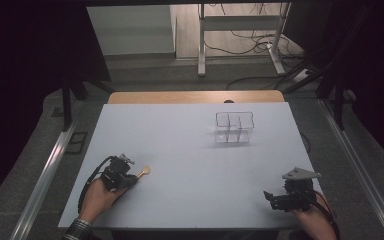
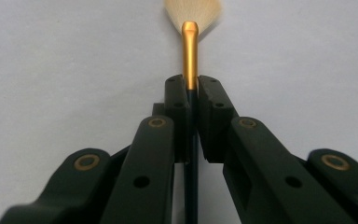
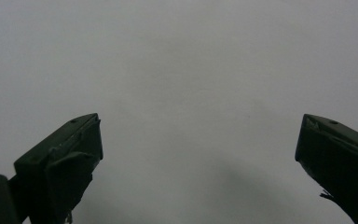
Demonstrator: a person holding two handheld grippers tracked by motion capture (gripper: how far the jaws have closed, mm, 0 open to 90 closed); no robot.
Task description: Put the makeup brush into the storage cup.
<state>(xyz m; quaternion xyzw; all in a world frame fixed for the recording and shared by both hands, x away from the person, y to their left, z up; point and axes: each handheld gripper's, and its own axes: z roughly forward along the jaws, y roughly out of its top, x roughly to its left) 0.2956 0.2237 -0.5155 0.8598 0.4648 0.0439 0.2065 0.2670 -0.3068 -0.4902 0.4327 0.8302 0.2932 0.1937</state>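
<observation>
- The left gripper (image 1: pixel 130 176) sits near the left edge of the table (image 1: pixel 180 150). It squeezes the brush (image 2: pixel 189 56) tight by its thin dark handle, so the brush cannot slip.
- The brush lies flat on the near left part of the table. Its soft hairs point away from the jaws, so they stay clean and unbent.
- The clear box (image 1: pixel 234 128) stands far off to the right. Its open slots look like a good home for the brush.
- The right gripper (image 1: pixel 271 198) rests near the right corner with its jaws wide apart and nothing in them. It seems to wait.
</observation>
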